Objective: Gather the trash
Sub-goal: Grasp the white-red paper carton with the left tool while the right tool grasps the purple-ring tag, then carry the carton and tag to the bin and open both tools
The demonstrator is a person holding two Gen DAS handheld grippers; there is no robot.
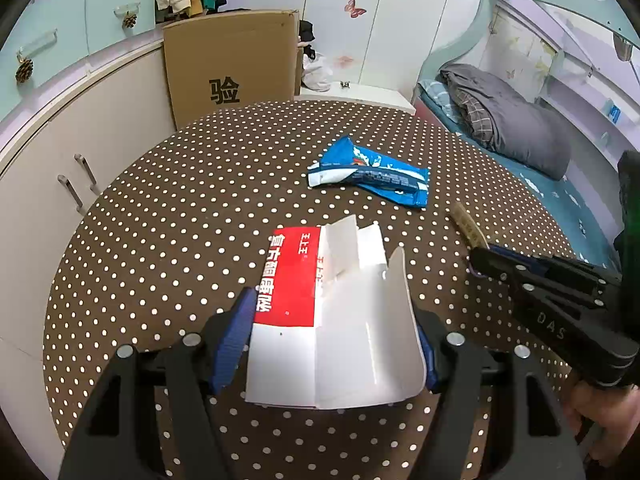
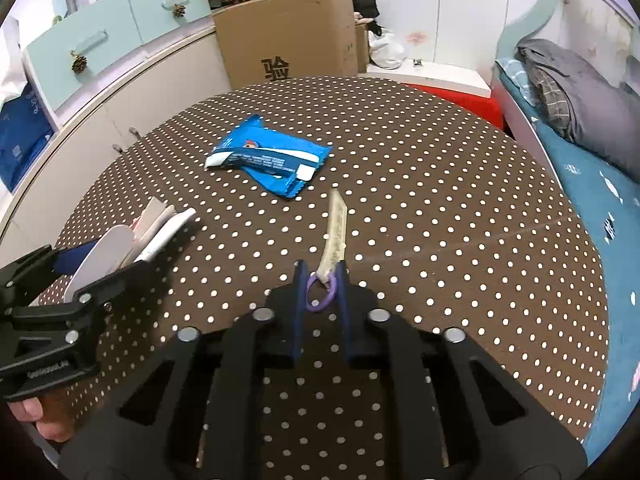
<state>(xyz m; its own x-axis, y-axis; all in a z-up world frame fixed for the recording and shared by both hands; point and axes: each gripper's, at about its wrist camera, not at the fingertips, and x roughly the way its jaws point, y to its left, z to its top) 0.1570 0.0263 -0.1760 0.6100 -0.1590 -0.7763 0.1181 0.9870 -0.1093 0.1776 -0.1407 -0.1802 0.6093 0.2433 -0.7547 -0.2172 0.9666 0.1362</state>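
Observation:
A flattened red and white carton [image 1: 288,280] sits between the blue pads of my left gripper [image 1: 334,312], which is shut on its two side edges just above the dotted tablecloth [image 1: 160,208]. The right gripper [image 2: 321,270] is shut on the near end of a thin tan strip [image 2: 336,220], which carries a purple loop [image 2: 320,298] and points away over the table. A crumpled blue snack wrapper [image 2: 268,160] lies loose farther back, also visible as the blue wrapper [image 1: 372,174]. From the right wrist view, the left gripper [image 2: 68,268] and its carton [image 2: 108,256] are at the left.
A large cardboard box [image 1: 232,64] stands behind the round table. Cabinets with metal handles [image 1: 76,184] line the left side. A bed with a grey quilt [image 1: 516,128] runs along the right. A person's fingers [image 2: 28,412] grip the left tool's handle.

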